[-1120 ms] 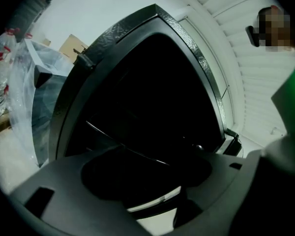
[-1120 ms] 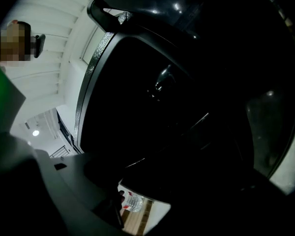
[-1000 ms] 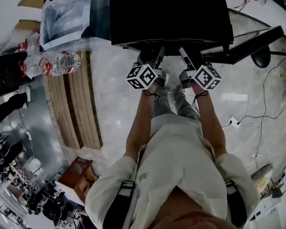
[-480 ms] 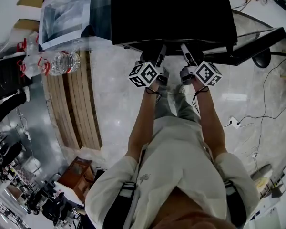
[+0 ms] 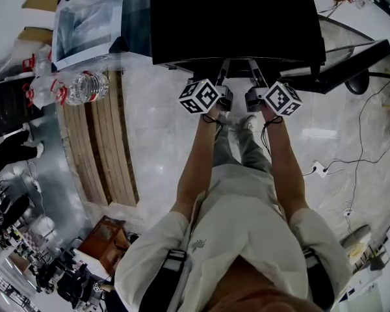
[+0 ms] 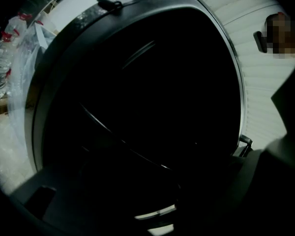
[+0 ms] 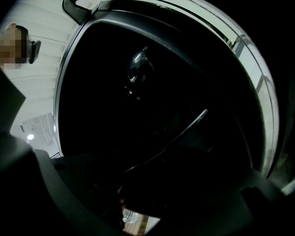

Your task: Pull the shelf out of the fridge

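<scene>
Left gripper (image 5: 221, 70) and right gripper (image 5: 255, 70) have both slid deeper into the black fridge (image 5: 234, 18). Darkness there hides whether their jaws pinch the shelf (image 7: 196, 118).

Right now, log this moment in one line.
stage: at fridge opening | left gripper: inside, jaws too dark to read | right gripper: same | shelf: thin edge glints inside

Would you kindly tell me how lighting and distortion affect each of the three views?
Head view: evenly lit and sharp, wide-angle bending at the edges, the black box-shaped fridge a featureless block. Left gripper view: fisheye, fridge interior nearly black, only a thin glint along a shelf edge. Right gripper view: equally underexposed, one bright curved line; jaw state unreadable in both.
</scene>
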### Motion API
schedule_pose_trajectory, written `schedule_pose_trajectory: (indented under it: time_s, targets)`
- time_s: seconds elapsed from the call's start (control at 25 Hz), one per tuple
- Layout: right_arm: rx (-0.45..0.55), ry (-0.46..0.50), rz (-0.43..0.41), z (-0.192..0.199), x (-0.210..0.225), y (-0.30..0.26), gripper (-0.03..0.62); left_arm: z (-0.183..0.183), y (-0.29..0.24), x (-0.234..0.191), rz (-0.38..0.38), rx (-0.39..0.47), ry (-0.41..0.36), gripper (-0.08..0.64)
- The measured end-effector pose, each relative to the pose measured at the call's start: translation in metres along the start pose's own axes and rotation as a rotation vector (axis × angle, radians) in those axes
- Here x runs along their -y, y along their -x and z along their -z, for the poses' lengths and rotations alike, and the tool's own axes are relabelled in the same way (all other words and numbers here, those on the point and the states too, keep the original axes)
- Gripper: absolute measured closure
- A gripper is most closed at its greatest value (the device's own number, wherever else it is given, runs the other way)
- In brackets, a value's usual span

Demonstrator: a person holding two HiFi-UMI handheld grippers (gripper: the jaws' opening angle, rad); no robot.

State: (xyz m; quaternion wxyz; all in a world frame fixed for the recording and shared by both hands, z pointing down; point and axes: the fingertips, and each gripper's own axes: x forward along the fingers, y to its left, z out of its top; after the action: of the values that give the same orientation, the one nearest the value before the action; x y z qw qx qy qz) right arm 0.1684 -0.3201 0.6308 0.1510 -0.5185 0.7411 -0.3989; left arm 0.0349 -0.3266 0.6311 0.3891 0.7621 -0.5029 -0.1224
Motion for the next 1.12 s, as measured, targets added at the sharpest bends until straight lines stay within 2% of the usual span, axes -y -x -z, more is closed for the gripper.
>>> schedule_pose_trajectory:
  time_s: [0.2,0.4,0.68,1.12]
  targets:
    - [0.023,0.066,0.011,-0.003,0.002,-0.011,0.376,-0.003,-0.012,-0.003,-0.010,0.025,-0.027,0.291]
    - [0.040,0.131,0.012,-0.005,-0.001,-0.017,0.390,-0.006,-0.019,0.001,-0.009,0.040,-0.103,0.331]
    - [0.083,0.094,0.002,-0.008,-0.002,-0.016,0.434,-0.008,-0.018,0.004,-0.001,0.072,-0.091,0.373]
    - [0.094,0.106,-0.031,-0.010,-0.008,-0.012,0.437,-0.012,-0.013,0.008,0.017,0.098,-0.096,0.388]
